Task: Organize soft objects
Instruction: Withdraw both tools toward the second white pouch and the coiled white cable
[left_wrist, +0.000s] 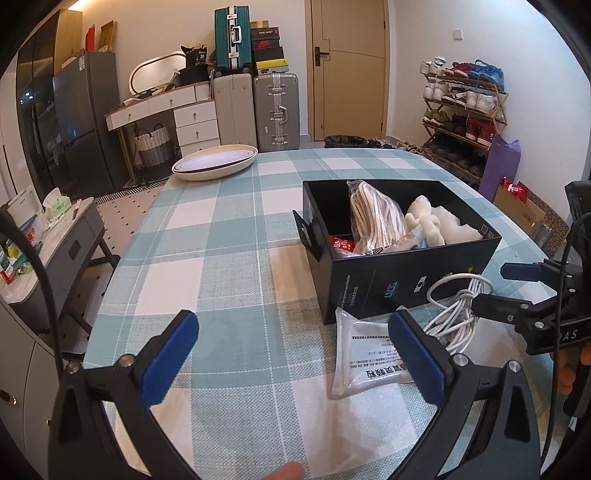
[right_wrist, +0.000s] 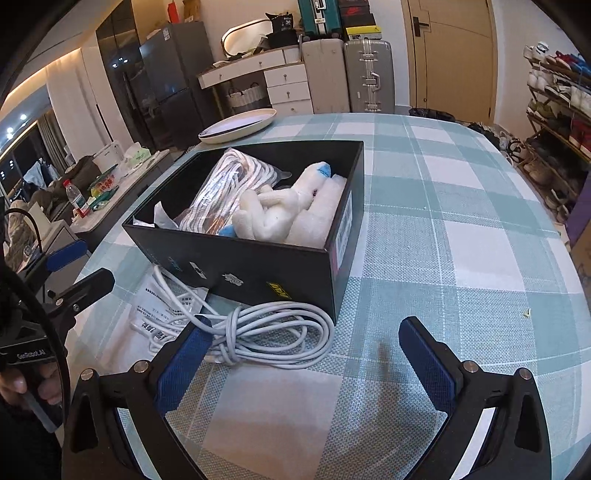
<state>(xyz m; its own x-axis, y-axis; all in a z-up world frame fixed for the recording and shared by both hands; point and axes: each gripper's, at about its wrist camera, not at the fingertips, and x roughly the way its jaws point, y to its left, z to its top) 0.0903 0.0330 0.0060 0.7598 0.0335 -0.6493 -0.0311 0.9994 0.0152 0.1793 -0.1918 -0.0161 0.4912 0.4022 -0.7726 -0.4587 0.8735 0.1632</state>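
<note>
A black cardboard box (right_wrist: 258, 266) stands on the checked worktop (right_wrist: 461, 236) and already holds a bagged white cord (right_wrist: 229, 184), a white plush toy (right_wrist: 273, 214) and a white foam pad (right_wrist: 317, 221). Two items remain outside, just beside the box's near wall: a coiled white charging cable (right_wrist: 273, 332) and a flat clear plastic pouch with printed text (left_wrist: 365, 354), the cable partly overlapping the pouch. The right hand-held gripper (right_wrist: 303, 362) is spread wide and holds nothing; its left pad touches or sits just over the cable's knotted end. The left hand-held gripper (left_wrist: 291, 358) is likewise wide open and empty, with one pad over the pouch. Risks: the cable is loosely wound, so a grasp on a single loop may let the coil unravel and trail; a trailing loop may drag the pouch or snag the box wall; the slick pouch lies flat and may slip from the pads.
</note>
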